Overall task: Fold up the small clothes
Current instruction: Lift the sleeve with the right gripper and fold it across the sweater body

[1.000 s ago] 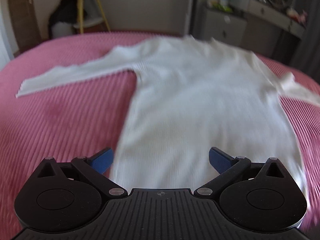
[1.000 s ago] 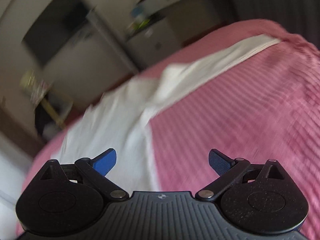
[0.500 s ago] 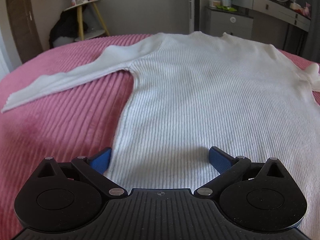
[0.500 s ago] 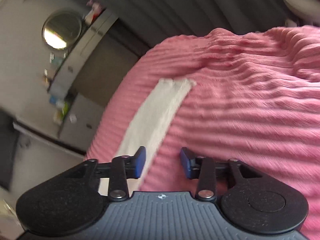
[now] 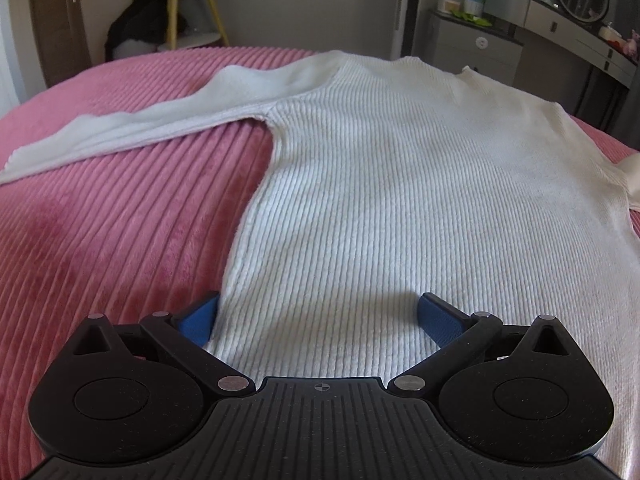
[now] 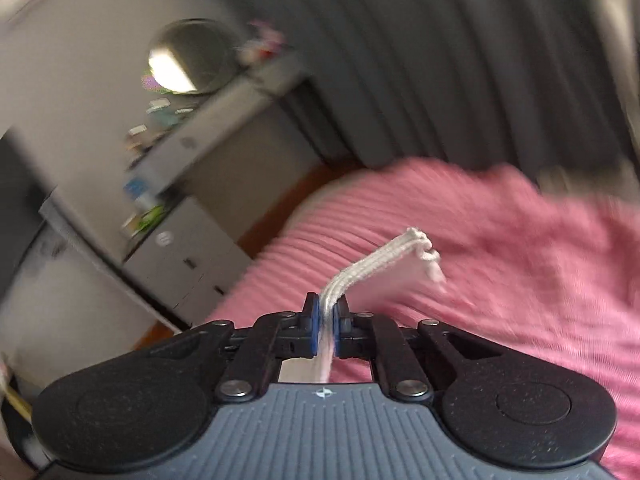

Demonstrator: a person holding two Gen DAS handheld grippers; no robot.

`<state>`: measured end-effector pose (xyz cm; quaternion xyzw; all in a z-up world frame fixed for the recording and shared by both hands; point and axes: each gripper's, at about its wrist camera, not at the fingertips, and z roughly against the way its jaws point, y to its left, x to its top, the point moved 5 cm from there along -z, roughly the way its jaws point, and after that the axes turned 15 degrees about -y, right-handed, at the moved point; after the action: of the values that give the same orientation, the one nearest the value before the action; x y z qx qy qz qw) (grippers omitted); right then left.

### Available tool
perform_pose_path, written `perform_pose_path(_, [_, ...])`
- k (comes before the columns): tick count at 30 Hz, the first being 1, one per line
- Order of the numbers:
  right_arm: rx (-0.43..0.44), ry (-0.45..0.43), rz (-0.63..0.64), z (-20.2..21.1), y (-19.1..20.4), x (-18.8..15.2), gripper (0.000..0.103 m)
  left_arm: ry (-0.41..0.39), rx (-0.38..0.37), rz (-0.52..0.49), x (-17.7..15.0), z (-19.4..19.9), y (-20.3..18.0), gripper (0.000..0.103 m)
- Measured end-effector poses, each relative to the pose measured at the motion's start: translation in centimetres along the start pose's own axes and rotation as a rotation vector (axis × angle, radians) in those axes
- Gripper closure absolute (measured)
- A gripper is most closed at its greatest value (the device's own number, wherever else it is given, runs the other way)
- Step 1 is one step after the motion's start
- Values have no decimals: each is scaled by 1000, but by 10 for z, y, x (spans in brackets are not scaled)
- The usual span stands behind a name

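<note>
The white sweater (image 5: 400, 184) lies flat on the pink bed (image 5: 100, 240). The left gripper (image 5: 318, 318) gapes wide over its near hem. The right gripper (image 6: 325, 322) is clamped on the sleeve cuff (image 6: 384, 264), lifted above the bed.

White ribbed sweater (image 5: 400, 184), pink corded bedspread (image 5: 120, 220), black gripper (image 5: 318, 316) with blue pads (image 5: 438, 320)
</note>
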<state>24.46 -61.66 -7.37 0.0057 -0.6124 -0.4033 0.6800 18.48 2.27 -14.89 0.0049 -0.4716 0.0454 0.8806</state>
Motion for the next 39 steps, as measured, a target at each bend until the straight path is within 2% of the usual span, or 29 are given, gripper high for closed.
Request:
perform_pose_path(4, [215,-67,177,52,88,3,96,-7,-17,6,-1,1,2,0])
perform_pose_path(7, [447,-76,272,106,167,-15,96,-16,-29,13,-1,2,4,0])
perform_pose_path(11, [721,-16,358,173,254,-71,96,-28,-23,3,-3,4,2,0])
perform_pose_path(13, [802,35,389,194,282,-106,96,-6,-34,-38,-4,4,0,0])
perform_pose_path(14, [815,65,411,202,294,-125,96,2,-38,-39,-4,4,0,0])
perform_pose_path(16, [813,133,437,208,307,-163,95,17,-47,-12,-3,5,3,0])
perform_pose_path(18, [796,229,487,207,315,-200,83,18,-58,12,-3,7,7,0])
perform_pose_path(19, [773,295,499,204,316,-215,79,17,-65,17,-3,7,8,0])
perform_pose_path(20, [763,326,474,205,311,-223,78,14,-70,19,-2,8,8,0])
perform_pose_path(21, [751,334,436,209,305,-224,77,15,-75,19,-3,9,9,0])
perform_pose_path(23, [696,318,343,215,288,-217,65,14,-83,19,-2,10,9,0])
perform_pose_path(24, [651,307,299,218,275,-214,62,17,-88,27,-1,10,10,0])
perform_pose_path(28, [492,310,93,216,208,-207,61,26,-118,79,4,11,16,0])
perform_pose_path(31, [434,363,40,191,174,-203,61,22,-154,142,17,17,21,0])
perform_pose_path(35, [450,359,-44,174,159,-196,61,-35,-219,182,60,13,15,0])
perform_pose_path(39, [467,411,-71,159,155,-207,59,-32,-314,244,103,-24,-3,0])
